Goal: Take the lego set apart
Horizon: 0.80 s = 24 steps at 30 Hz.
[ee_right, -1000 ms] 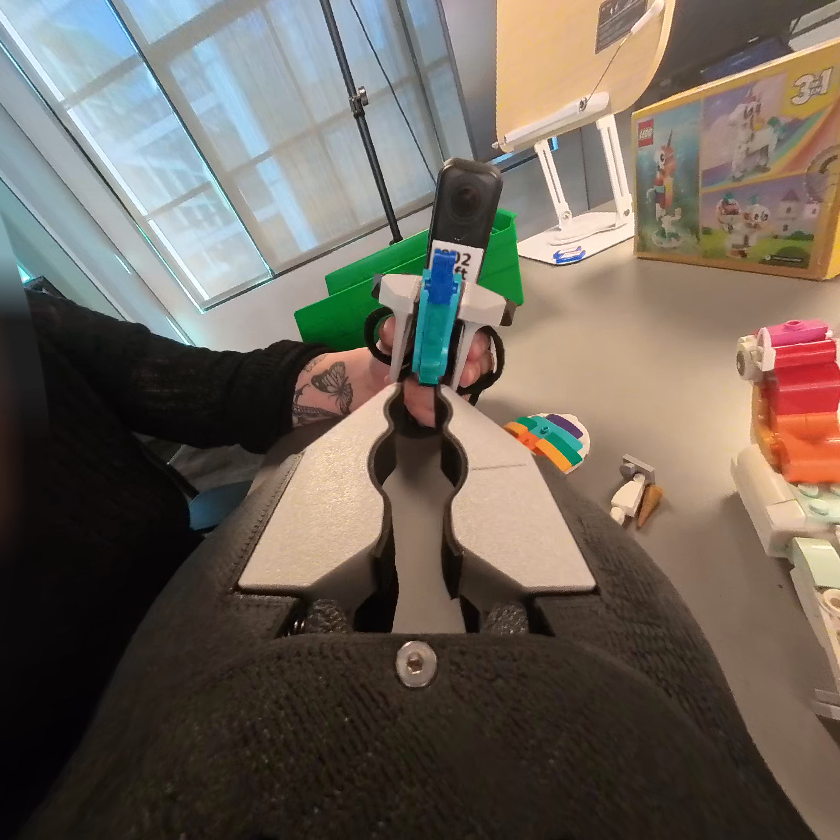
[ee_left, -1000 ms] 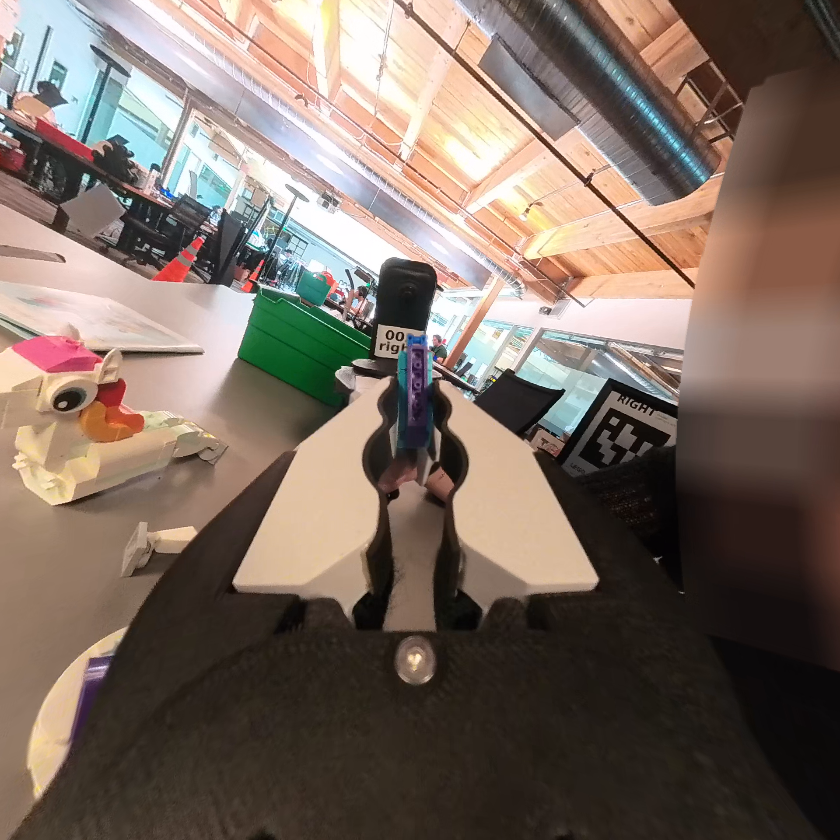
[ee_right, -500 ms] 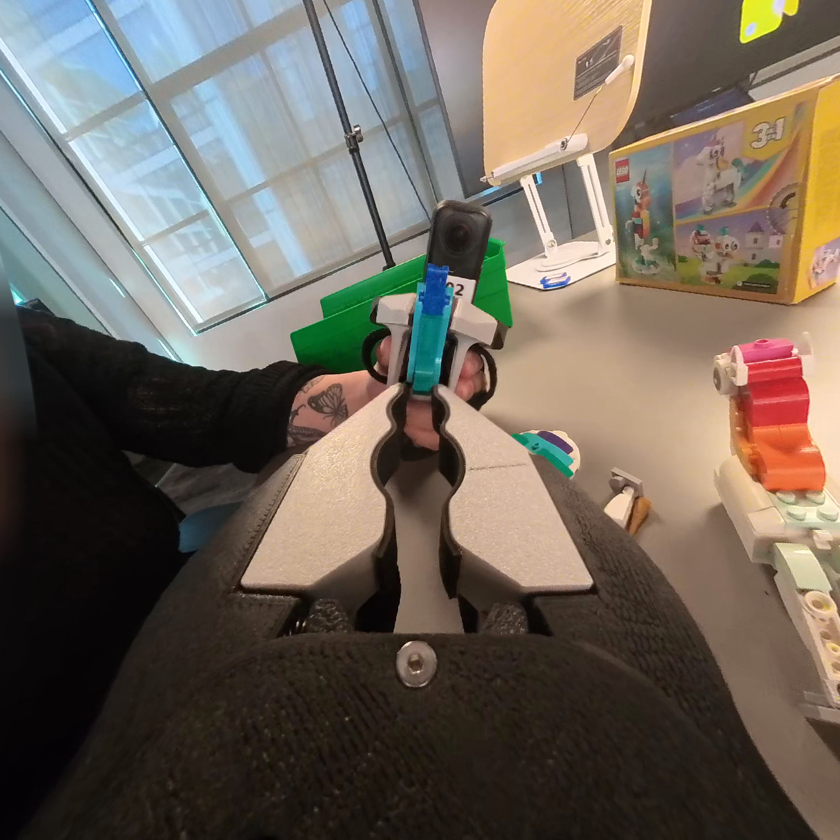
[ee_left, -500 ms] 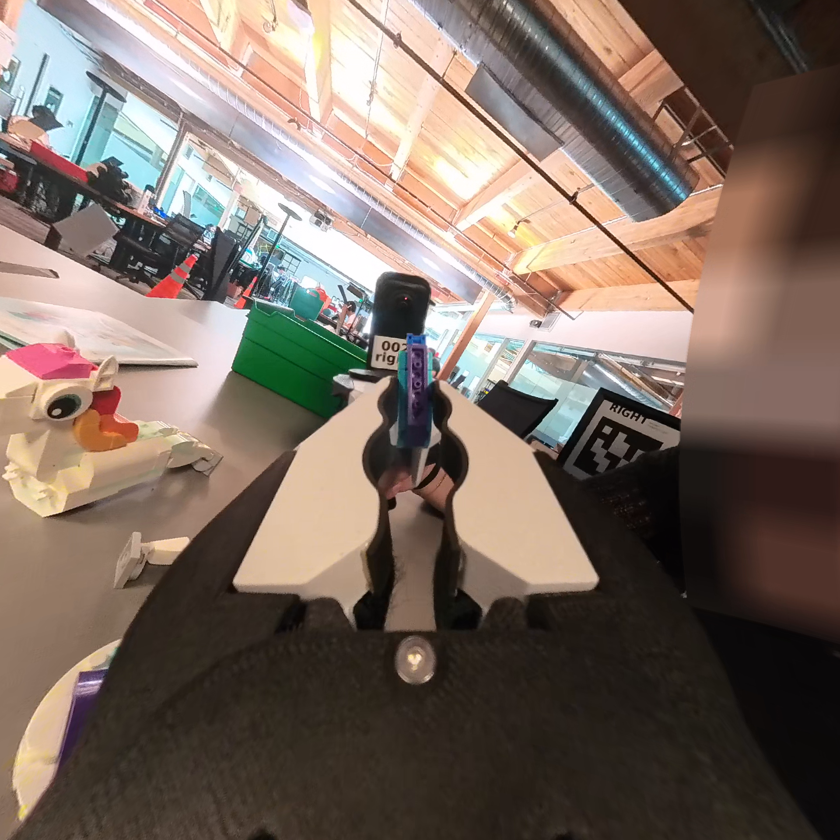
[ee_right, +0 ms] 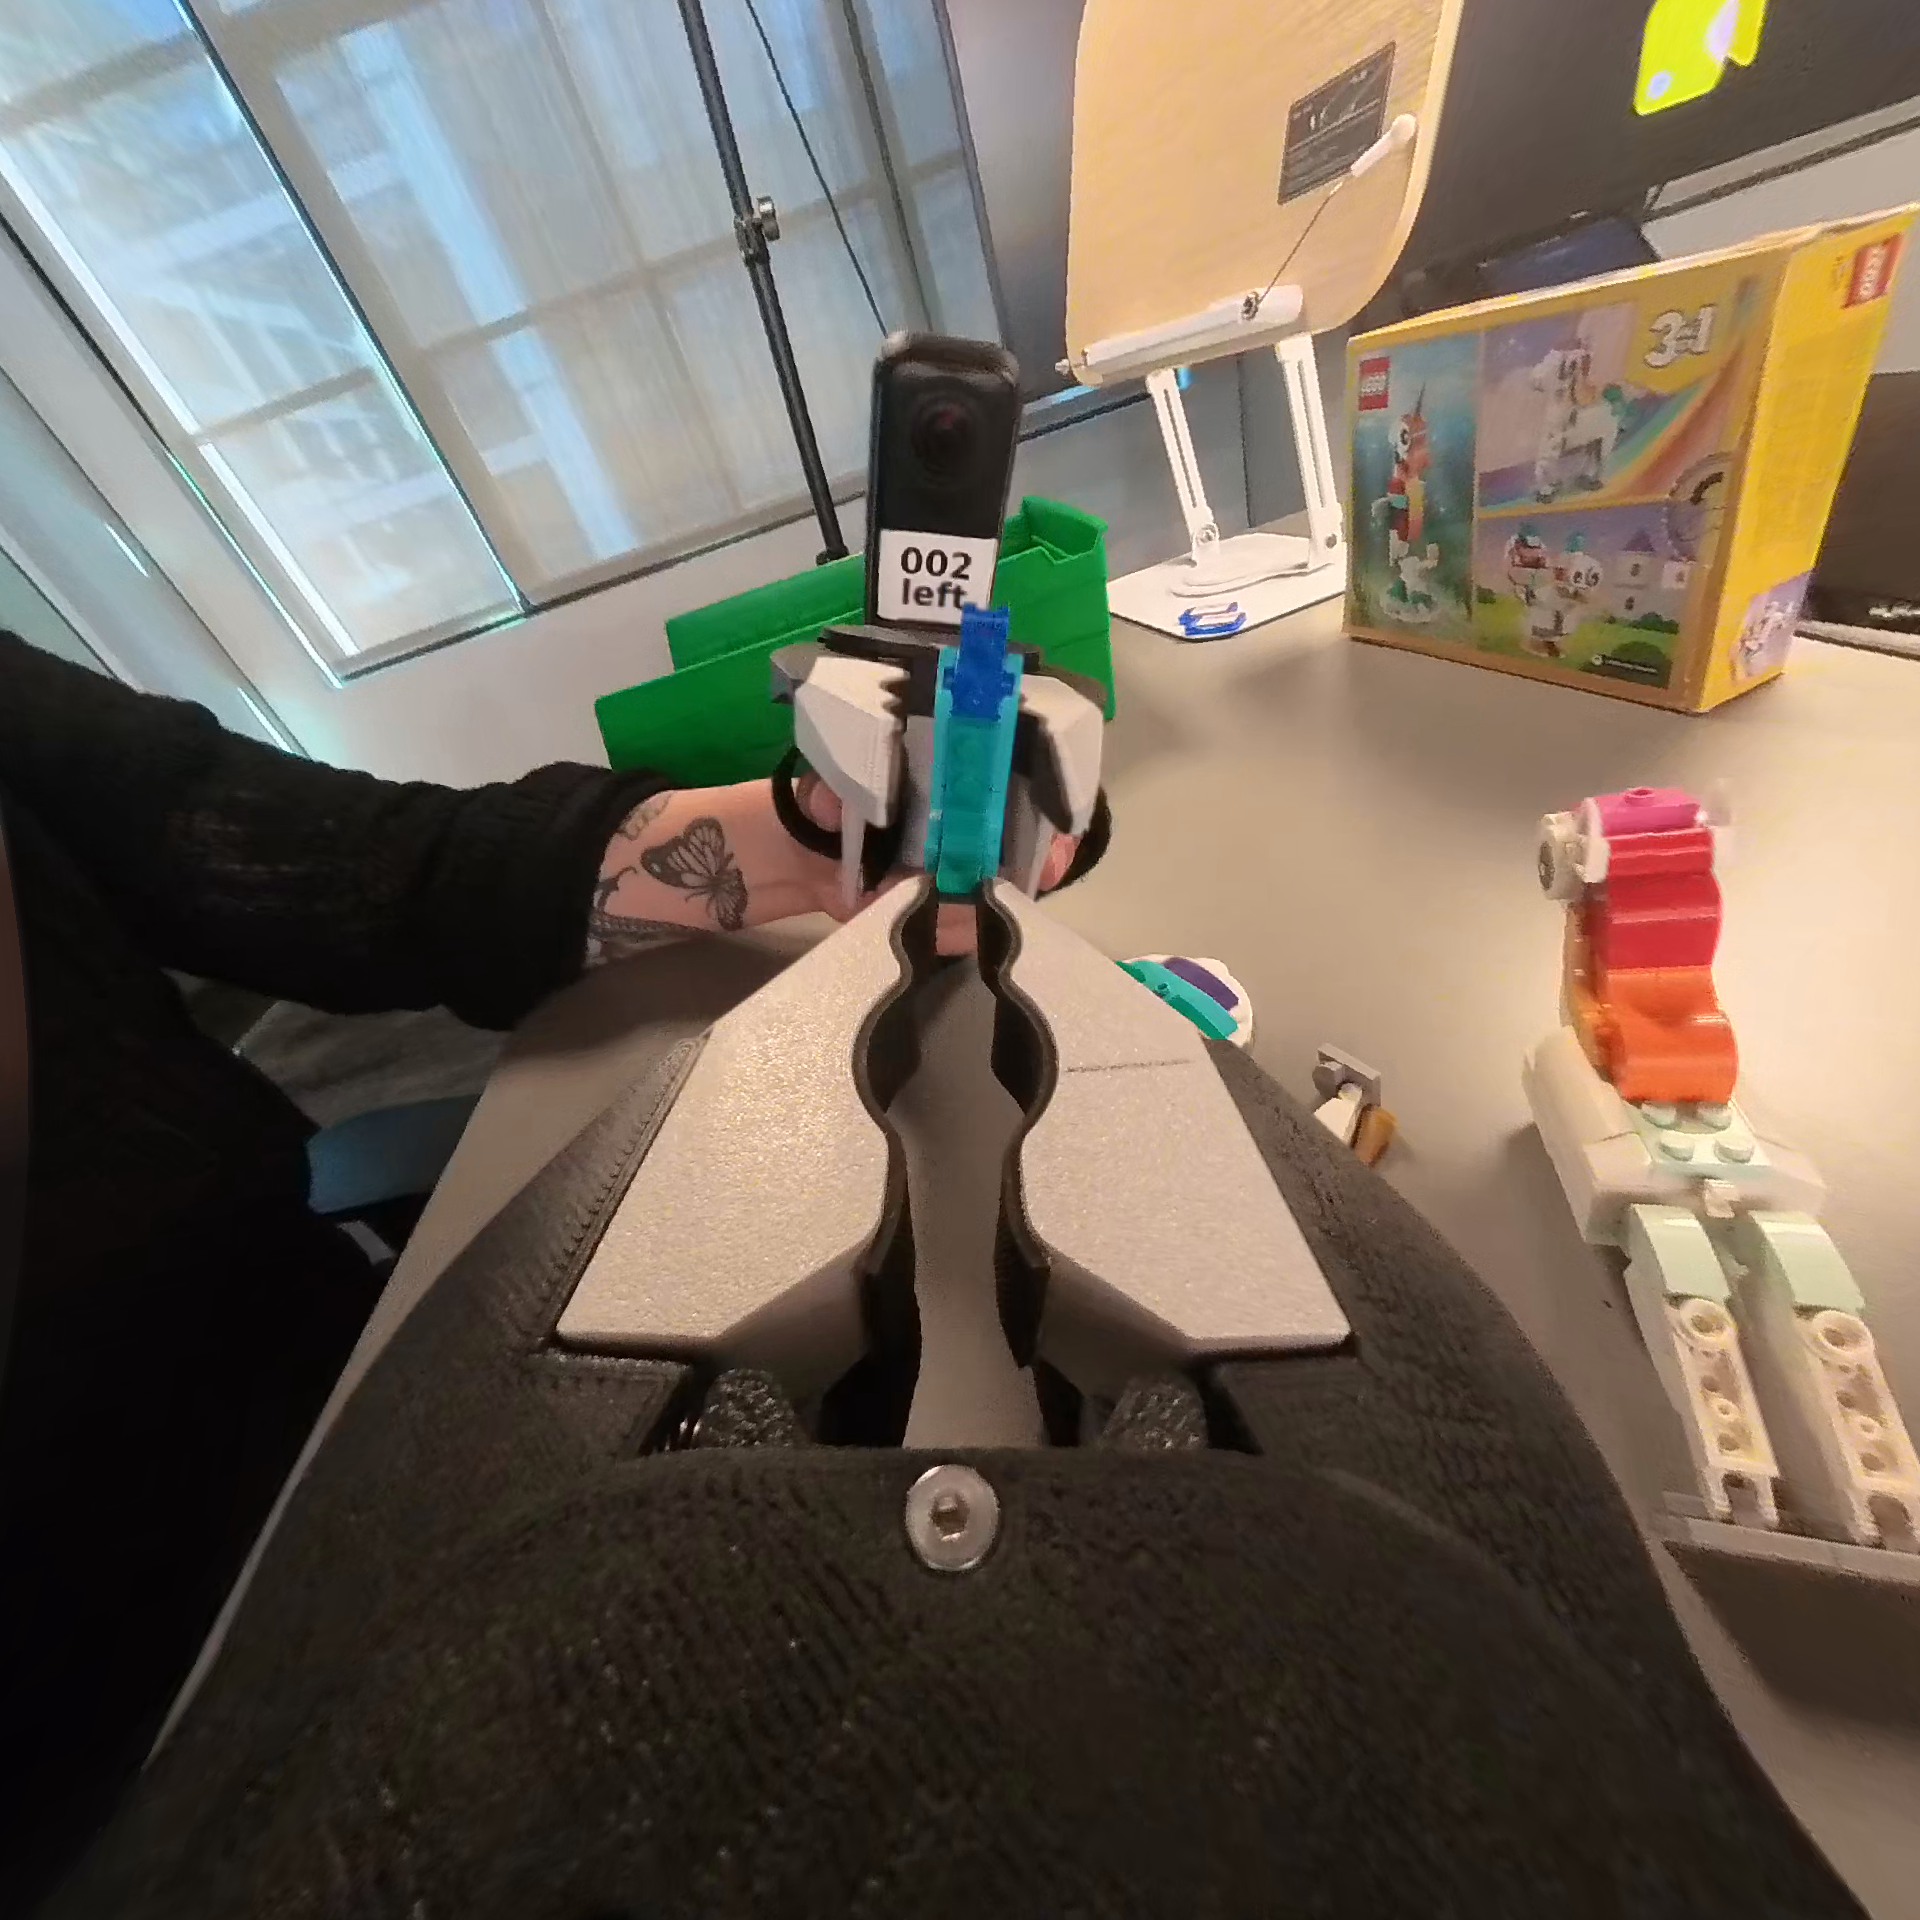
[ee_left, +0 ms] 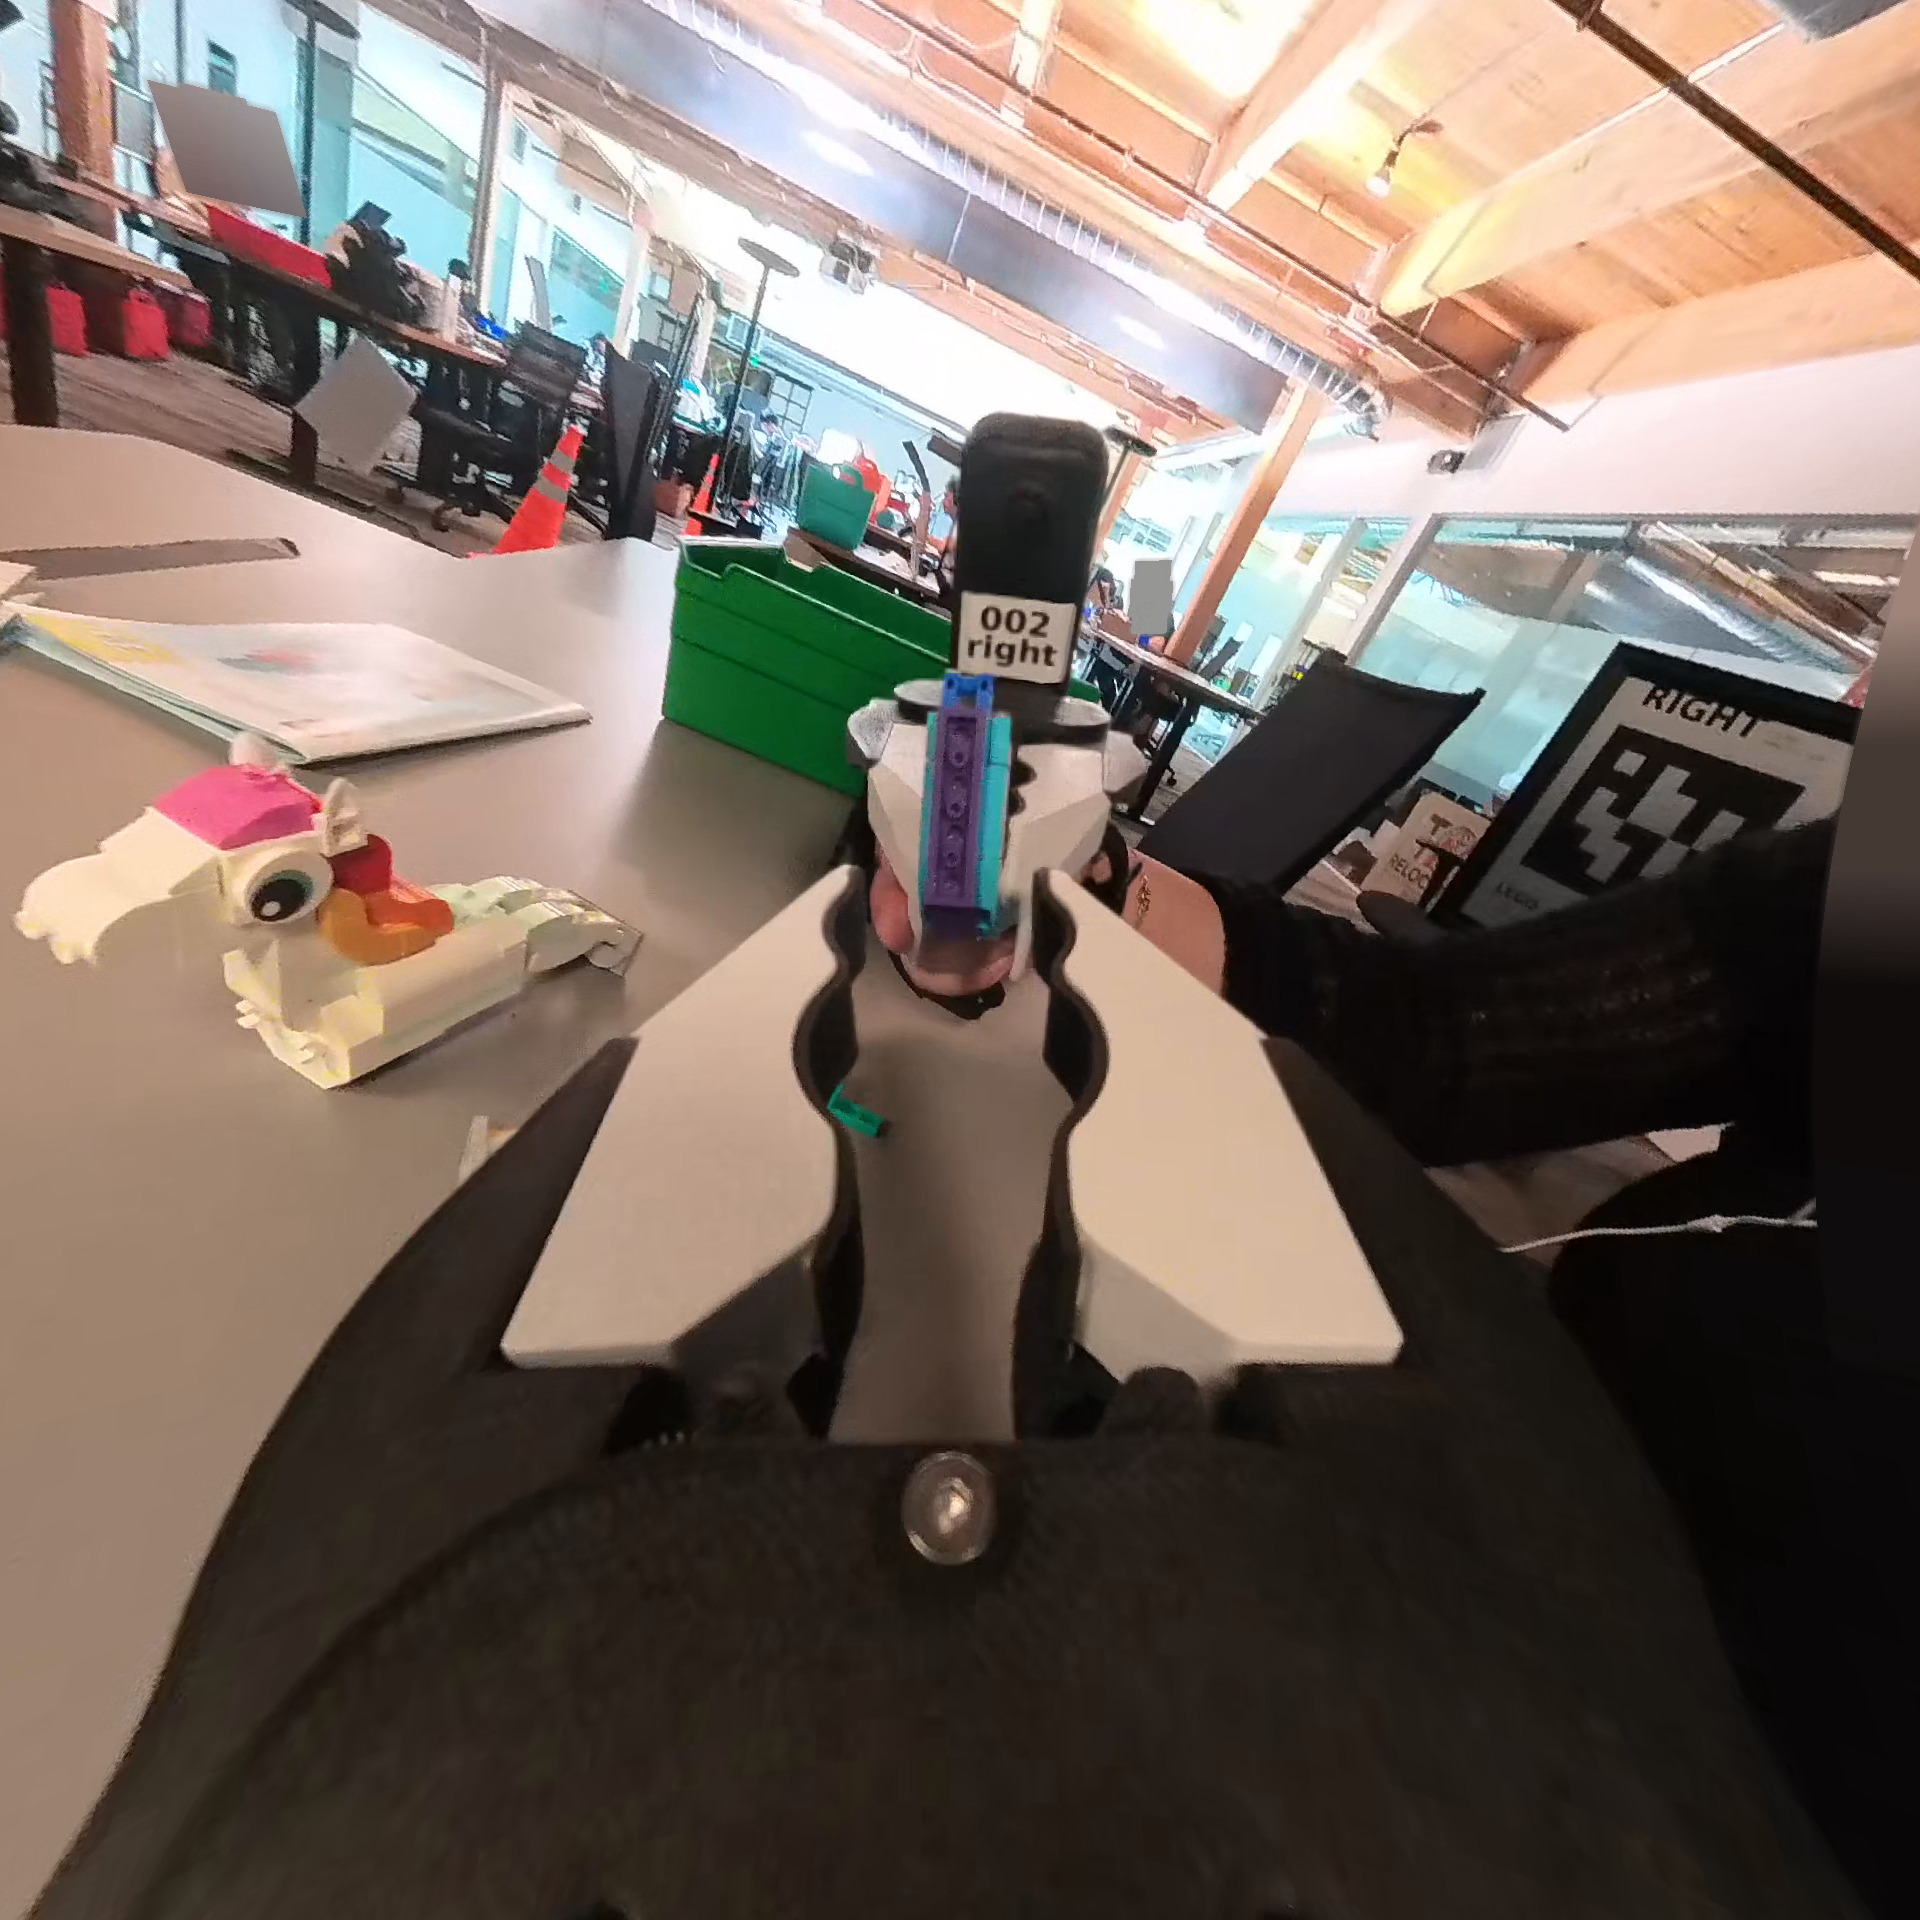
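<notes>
A thin stack of purple, teal and blue lego plates stands upright in the air between the two grippers. My right gripper is shut on the bottom end of this stack. My left gripper is open, with its fingers spread on either side of the stack and not touching it. A small teal piece shows low between my left fingers. The white unicorn model with a pink, red and orange mane lies on the grey table, and also shows in the right wrist view.
A green bin stands behind the grippers. A booklet lies far left. A yellow lego box and a white stand stand at the back. A rainbow piece and small loose parts lie near my right gripper. Left and right tips are no more than a few centimetres apart.
My left gripper was shut on the stack and has opened and let it go. My right gripper has closed on the stack's bottom end and now holds it alone.
</notes>
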### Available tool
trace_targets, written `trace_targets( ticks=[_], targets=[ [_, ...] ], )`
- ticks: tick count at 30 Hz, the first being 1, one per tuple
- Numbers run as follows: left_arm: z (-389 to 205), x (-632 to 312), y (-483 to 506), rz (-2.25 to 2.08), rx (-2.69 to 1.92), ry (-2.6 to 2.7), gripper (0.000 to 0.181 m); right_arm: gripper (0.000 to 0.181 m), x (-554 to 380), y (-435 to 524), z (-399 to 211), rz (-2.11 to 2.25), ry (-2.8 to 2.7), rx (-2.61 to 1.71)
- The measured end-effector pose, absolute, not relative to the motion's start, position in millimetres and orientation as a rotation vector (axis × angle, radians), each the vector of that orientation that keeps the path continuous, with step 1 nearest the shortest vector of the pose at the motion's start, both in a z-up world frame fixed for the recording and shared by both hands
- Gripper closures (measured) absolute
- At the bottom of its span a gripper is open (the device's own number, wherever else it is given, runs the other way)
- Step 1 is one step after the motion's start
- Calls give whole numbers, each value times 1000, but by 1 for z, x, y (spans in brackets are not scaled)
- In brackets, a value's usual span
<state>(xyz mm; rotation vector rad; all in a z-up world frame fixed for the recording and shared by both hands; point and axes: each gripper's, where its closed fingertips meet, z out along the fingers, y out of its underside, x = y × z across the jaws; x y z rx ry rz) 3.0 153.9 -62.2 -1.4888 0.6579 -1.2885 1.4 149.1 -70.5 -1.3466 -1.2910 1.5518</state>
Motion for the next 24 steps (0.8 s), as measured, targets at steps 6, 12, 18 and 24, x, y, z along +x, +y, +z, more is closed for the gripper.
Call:
trace_targets(
  ticks=[6,12,18,24],
  targets=[
    [-60,12,140,-1436,-1493,732,167,176,4,137,-66,1595,-1348,-1283],
    [-49,19,115,-1764,-1406,769,167,176,14,112,-56,1822,-1413,-1146],
    [-54,14,127,-1708,-1441,700,167,175,17,133,-72,1686,-1430,-1293],
    [-74,7,146,-1458,-1585,686,167,173,34,169,-154,957,-1730,-1639]
  ],
)
